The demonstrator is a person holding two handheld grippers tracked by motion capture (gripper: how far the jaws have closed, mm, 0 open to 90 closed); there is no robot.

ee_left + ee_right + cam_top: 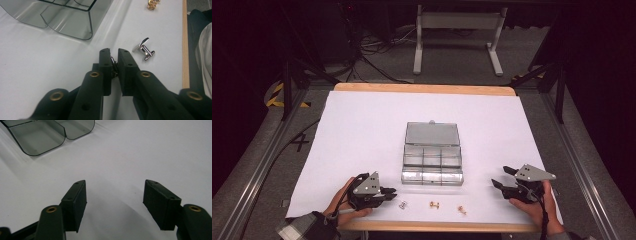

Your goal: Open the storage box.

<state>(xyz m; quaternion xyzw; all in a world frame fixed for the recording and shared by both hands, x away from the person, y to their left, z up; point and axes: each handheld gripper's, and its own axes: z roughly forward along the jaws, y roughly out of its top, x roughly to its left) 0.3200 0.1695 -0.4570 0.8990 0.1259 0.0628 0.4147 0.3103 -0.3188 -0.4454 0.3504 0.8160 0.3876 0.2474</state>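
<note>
High view: your left hand-held gripper [388, 191] lies low on the tabletop [362, 130], just left of the clear compartment box [432, 162] and near its front corner. Your right hand-held gripper [504, 181] sits to the right of the box, its forearm angled inward.

Left gripper view: the jaws are pressed onto a small silver cufflink [113, 65]. Keep the squeeze steady and lift straight up before carrying it over the box wall, so it does not twist out. A second silver cufflink [143, 48] lies loose just in front of the box.

Right gripper view: the jaws are spread wide over bare tabletop, holding nothing.
</note>
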